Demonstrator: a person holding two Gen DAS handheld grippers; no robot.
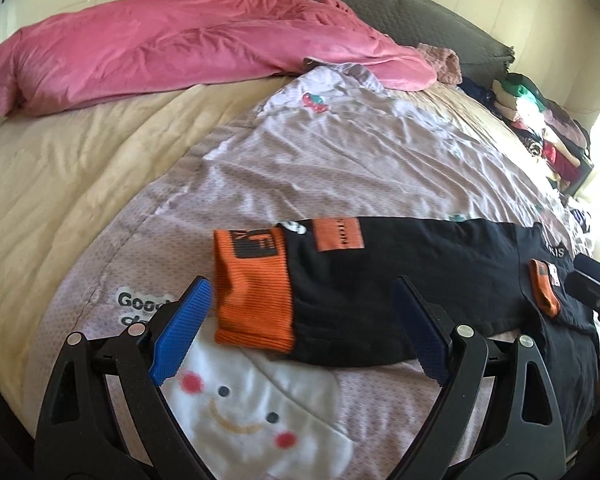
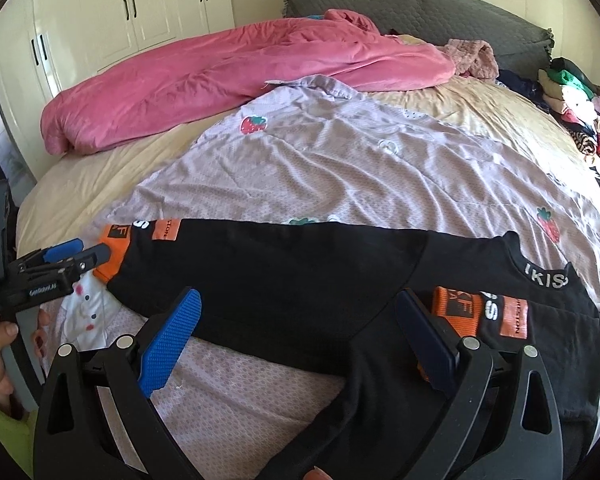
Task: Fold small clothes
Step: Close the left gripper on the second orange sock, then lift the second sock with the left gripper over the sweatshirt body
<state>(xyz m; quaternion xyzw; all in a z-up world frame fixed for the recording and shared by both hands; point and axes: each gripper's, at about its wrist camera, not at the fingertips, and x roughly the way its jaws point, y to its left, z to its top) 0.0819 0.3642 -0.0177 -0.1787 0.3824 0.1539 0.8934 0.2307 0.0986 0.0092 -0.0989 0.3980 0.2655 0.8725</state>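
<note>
The black top (image 2: 300,280) is spread on the lilac quilt (image 2: 340,160), one orange cuff (image 1: 252,296) between the wide-open jaws of the left gripper (image 1: 300,320). The right gripper (image 2: 296,328) is also held open above the top. If only the cuff is pinched, the sleeve could be dragged and the top bunched.

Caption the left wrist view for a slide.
Open left gripper hovers over the black shirt's orange cuff on a lilac sheet.

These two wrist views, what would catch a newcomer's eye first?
The black top with orange cuffs lies spread across the lilac printed sheet in front of both open grippers, left gripper and right gripper. Behind it, a bright pink quilt is bunched along the bed's far side.
</note>
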